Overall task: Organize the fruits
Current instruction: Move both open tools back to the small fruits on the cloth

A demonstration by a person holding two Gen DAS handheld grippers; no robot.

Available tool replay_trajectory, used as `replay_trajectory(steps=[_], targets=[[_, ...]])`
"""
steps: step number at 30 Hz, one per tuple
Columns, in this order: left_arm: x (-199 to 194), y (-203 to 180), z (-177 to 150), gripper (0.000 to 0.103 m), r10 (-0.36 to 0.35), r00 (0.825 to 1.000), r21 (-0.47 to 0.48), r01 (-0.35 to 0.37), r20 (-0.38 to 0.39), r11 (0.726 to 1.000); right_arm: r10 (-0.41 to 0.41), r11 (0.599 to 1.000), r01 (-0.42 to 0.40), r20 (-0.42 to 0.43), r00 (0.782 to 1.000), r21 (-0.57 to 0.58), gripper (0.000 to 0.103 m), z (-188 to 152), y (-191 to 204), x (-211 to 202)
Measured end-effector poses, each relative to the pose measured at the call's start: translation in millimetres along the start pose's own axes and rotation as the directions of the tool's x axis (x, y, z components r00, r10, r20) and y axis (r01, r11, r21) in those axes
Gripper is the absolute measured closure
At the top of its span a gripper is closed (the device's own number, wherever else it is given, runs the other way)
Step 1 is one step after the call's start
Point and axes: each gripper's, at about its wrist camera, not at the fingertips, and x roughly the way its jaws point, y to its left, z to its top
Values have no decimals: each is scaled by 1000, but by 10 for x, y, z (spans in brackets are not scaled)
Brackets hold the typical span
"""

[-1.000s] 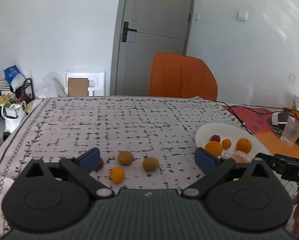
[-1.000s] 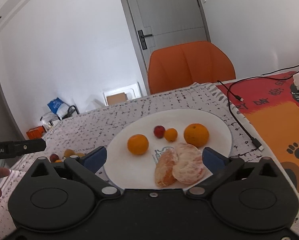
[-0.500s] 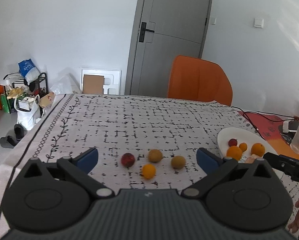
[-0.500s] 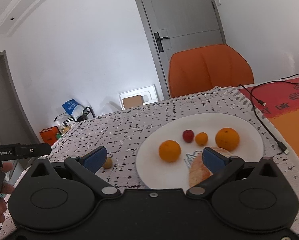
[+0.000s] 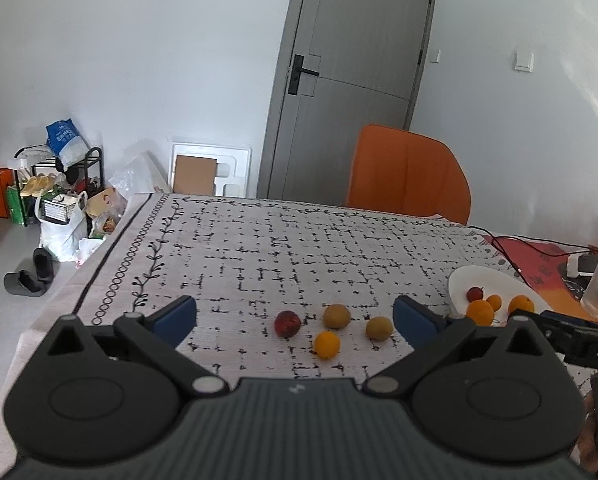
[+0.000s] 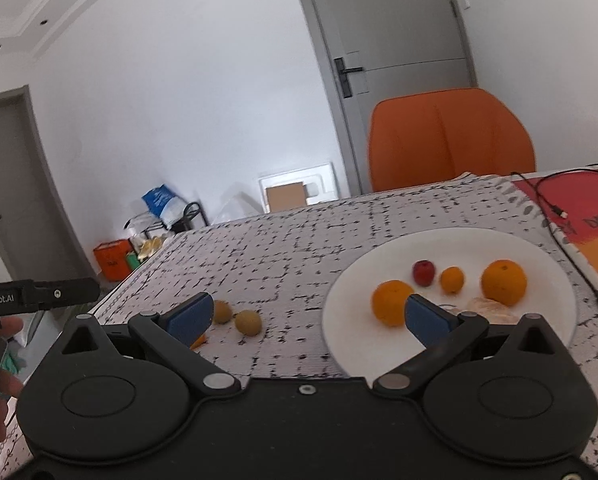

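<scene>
Left gripper [image 5: 295,316], jaws spread and empty, faces four loose fruits [image 5: 328,344] dead ahead — nearer than the right gripper [image 6: 307,314], likewise agape, over the plate [image 6: 451,240].

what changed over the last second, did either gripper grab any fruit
No grab. The left gripper pulled back from the four loose fruits, so the red fruit now shows between its open fingers. The right gripper drew back and swung left, off the peeled orange. Both stayed open and empty; the fruit on the cloth and the white plate stayed put.
</scene>
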Motion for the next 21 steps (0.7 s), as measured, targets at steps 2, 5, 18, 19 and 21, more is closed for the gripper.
replay_trajectory(steps=[2,5,18,19,21], targets=[[-9,22,-6,0,22,1000,2,-22,-4,1000,8,1000,-8,-9,1000,-13,0,-5,48,28],[-20,89,-14,0,25,1000,-24,-26,-11,999,13,1000,-14,-26,1000,-21,0,-14,112,77],[63,181,-121,7,42,999,-26,-43,-28,999,76,993,-84,-93,993,-84,1,-38,351,267],[74,180,-130,8,41,999,-25,-42,-30,999,79,992,-87,-97,992,-88,1,-37,362,284],[97,166,-147,9,35,999,-21,-36,-36,999,84,991,-93,-102,991,-95,2,-31,384,309]])
